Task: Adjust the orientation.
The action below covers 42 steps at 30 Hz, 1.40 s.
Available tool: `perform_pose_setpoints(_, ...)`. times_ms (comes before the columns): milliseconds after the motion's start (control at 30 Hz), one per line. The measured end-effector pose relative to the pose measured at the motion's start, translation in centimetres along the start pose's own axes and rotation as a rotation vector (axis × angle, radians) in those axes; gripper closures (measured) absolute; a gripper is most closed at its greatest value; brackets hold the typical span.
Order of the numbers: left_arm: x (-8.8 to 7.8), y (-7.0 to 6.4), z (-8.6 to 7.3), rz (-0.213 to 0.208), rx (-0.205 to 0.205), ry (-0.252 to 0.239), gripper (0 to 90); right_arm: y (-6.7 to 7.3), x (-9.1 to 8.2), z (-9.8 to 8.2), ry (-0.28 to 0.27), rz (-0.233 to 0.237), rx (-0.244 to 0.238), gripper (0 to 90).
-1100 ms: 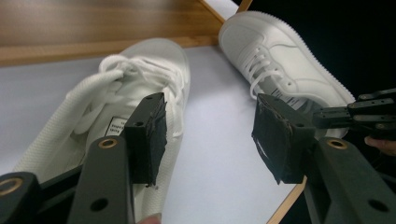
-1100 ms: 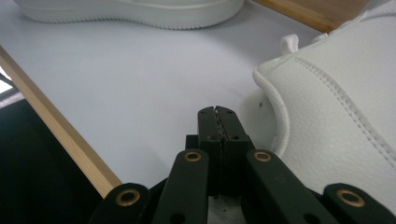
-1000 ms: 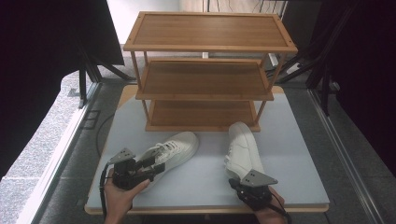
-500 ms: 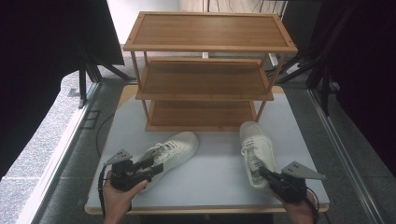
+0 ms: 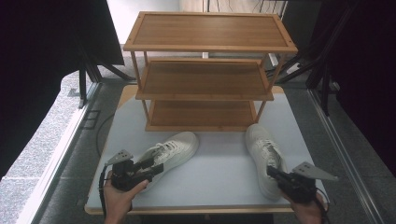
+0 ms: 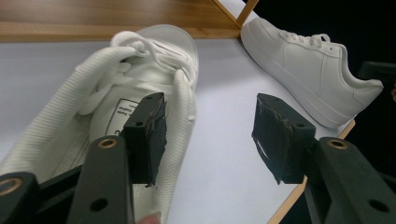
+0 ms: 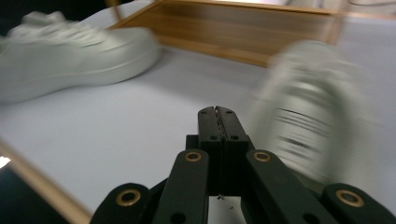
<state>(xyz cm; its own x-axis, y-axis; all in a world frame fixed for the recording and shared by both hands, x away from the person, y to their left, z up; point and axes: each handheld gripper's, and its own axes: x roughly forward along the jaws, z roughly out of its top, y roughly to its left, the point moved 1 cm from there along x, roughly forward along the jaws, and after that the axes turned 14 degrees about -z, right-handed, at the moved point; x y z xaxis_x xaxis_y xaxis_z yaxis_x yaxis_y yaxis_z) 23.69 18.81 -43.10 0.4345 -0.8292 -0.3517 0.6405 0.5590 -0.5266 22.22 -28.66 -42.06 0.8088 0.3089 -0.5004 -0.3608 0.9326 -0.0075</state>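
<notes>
Two white sneakers lie on the pale table (image 5: 219, 172) in front of a wooden shelf rack (image 5: 205, 70). The left sneaker (image 5: 170, 149) (image 6: 116, 88) points toward the rack. My left gripper (image 5: 152, 169) (image 6: 210, 126) stands open at its heel: one pad hangs over the insole, the other outside over the table, with the shoe's side wall between them, not pressed. The right sneaker (image 5: 265, 156) (image 7: 308, 107) is blurred in the right gripper view. My right gripper (image 5: 273, 173) (image 7: 217, 112) is shut on nothing, close by that shoe's heel end.
The rack has three wooden shelves and stands at the back of the table; its lowest shelf (image 7: 243, 28) is just behind the shoes. The table's front wooden edge (image 5: 187, 210) runs close to both hands. Dark curtains and floor surround the table.
My right gripper has swung to the right and a little up. The right sneaker has shifted right with its heel turned outward. The left gripper and left sneaker have kept still.
</notes>
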Motion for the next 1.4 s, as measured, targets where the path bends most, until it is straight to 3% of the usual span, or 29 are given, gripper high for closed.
perform_pose_setpoints(67,-0.2,0.1,0.0,0.003,-0.003,-0.005,44.6,2.3,0.5,0.0,0.026,0.006,-0.077,89.9)
perform_pose_setpoints(100,-0.3,0.2,0.0,0.004,-0.004,-0.008,44.6,3.4,1.0,-0.4,0.054,-0.030,-0.144,89.9)
perform_pose_setpoints(200,-0.6,0.2,0.0,0.009,-0.007,-0.014,44.6,4.0,2.0,-1.3,0.106,-0.080,-0.190,89.9)
perform_pose_setpoints(367,-1.3,0.6,0.2,0.019,-0.010,-0.029,44.6,1.9,0.9,-2.0,0.115,-0.138,-0.161,90.0)
perform_pose_setpoints(467,-2.0,0.8,0.3,0.025,-0.025,-0.052,44.5,0.4,0.0,-2.5,0.113,-0.140,-0.121,90.0)
perform_pose_setpoints(633,-2.5,0.9,0.4,0.022,-0.032,-0.069,44.5,-2.3,-1.2,-3.1,0.121,-0.192,-0.072,90.0)
perform_pose_setpoints(767,-2.4,1.1,0.4,0.022,-0.037,-0.069,44.5,-3.9,-1.7,-3.4,0.114,-0.157,-0.002,90.0)
perform_pose_setpoints(933,-2.3,1.2,0.2,0.015,-0.044,-0.065,44.4,-3.5,-1.5,-3.3,0.110,-0.147,-0.014,87.3)
perform_pose_setpoints(1067,-2.4,1.1,0.0,0.018,-0.038,-0.062,44.3,-3.0,-1.3,-2.9,0.086,-0.109,-0.028,83.3)
perform_pose_setpoints(1233,-3.4,1.2,0.0,0.031,-0.043,-0.091,44.4,-2.4,-1.3,-2.1,0.050,-0.075,-0.027,77.4)
perform_pose_setpoints(1400,-4.3,1.1,-0.3,0.049,-0.045,-0.110,44.4,-2.2,-0.7,-2.2,0.052,-0.054,-0.043,72.5)
